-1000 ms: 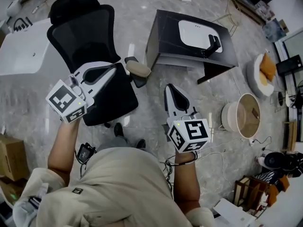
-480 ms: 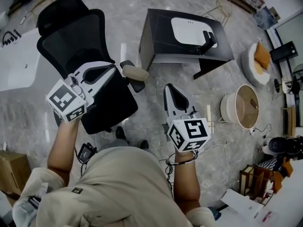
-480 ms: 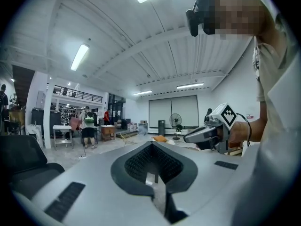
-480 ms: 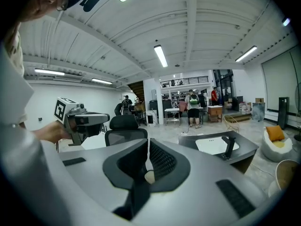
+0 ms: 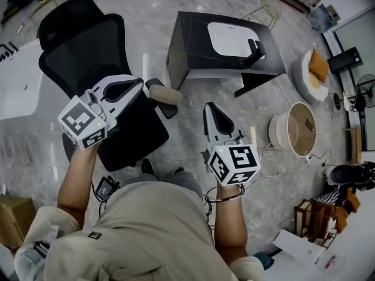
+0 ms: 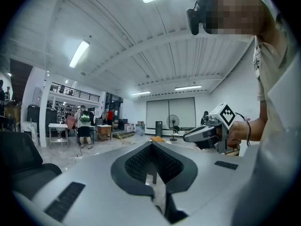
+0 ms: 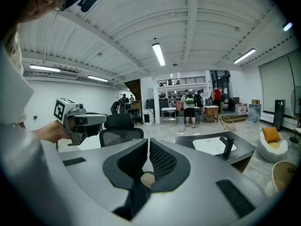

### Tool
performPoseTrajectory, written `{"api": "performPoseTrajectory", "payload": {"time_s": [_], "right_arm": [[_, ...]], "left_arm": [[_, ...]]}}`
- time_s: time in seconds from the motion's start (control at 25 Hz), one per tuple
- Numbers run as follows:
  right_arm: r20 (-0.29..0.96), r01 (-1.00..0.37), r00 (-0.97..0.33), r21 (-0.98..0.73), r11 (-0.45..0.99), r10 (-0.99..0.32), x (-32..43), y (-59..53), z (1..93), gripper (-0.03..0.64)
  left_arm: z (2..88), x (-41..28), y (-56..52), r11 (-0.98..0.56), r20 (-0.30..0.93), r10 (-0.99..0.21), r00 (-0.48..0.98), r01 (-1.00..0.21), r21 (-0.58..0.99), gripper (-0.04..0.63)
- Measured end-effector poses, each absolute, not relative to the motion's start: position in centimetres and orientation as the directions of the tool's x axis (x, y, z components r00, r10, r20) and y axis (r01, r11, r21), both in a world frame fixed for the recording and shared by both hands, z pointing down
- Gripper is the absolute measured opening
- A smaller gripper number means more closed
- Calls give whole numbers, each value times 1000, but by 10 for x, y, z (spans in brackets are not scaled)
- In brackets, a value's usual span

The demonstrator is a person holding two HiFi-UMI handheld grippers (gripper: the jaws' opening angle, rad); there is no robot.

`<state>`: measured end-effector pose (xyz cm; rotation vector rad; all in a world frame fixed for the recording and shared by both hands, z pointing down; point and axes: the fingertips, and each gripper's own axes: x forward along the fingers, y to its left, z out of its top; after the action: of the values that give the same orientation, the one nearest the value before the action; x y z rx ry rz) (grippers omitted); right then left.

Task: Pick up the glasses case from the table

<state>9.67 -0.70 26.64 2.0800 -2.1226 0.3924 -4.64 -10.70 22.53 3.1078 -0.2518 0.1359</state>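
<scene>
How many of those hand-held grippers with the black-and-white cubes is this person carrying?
2. The left gripper is over the seat of the black office chair; the right gripper is over the floor, short of the dark table. No other shows.

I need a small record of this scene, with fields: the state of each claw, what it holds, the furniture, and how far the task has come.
left claw: shut, holds nothing; in the head view it shows over the black office chair
right claw: shut, holds nothing
table: dark, ahead of the person, beyond both claws
on table: white panel with a black object; too small to tell whether it is the glasses case
task: not yet begun; no claw touches the table
</scene>
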Motion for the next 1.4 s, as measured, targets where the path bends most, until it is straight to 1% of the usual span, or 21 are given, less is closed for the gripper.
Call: {"api": "performPoseTrajectory", "payload": {"time_s": [0.28, 0.56, 0.8, 1.4], "right_arm": [[289, -994, -64, -103, 36, -955, 119, -33, 277, 28], [287, -981, -178, -132, 145, -941, 143, -73, 277, 28], [305, -969, -236, -148, 199, -923, 160, -114, 287, 28], [374, -946, -309, -213, 244, -874, 173, -170, 342, 29]], "left_arm": [[238, -33, -129, -980, 104, -192, 976, -195, 23, 15], [236, -15, -151, -958, 128, -278, 952, -284, 36, 15], [248, -2, -181, -944, 145, -316, 938, -326, 48, 15], [310, 19, -226, -938, 238, -304, 922, -334, 96, 15]]}}
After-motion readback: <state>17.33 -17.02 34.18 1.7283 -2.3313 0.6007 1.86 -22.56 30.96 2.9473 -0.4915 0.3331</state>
